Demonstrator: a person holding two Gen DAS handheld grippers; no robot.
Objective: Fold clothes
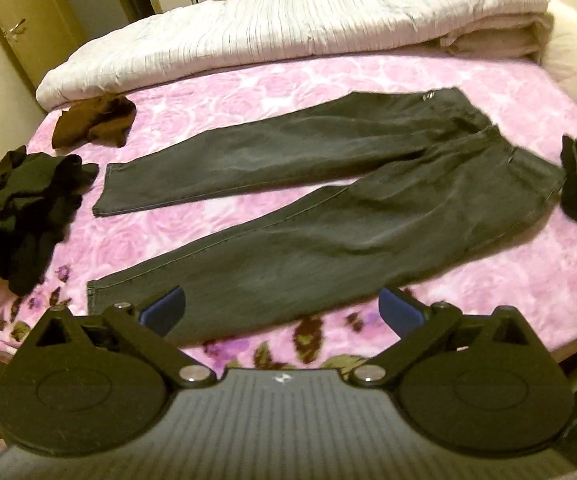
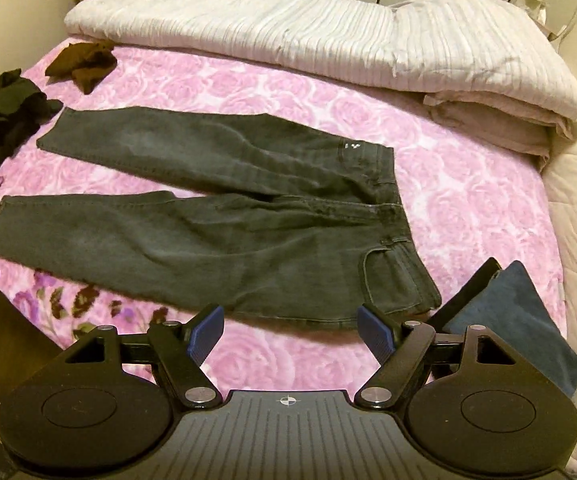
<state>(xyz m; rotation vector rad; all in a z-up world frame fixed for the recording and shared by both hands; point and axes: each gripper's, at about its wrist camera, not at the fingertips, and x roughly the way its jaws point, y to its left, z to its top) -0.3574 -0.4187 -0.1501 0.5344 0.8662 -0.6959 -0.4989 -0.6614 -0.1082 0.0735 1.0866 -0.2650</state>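
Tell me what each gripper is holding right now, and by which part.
Nothing. The left gripper and right gripper are both open, above the near edge of the spread-out jeans.

The jeans (image 2: 224, 216) lie flat across the middle of the bedspread (image 2: 468, 208), waist toward 3 o'clock and both legs running toward 9 o'clock, spread apart at the hems. At 12 o'clock, behind them, a folded quilt (image 2: 288, 28) stretches along the far side of the bed. At 10 o'clock sits a small crumpled garment (image 2: 82, 64), with a larger heap of clothes (image 2: 0, 112) just below it at the bed's edge. At 4 o'clock, just beside the waistband, lies a folded stack (image 2: 512, 320).
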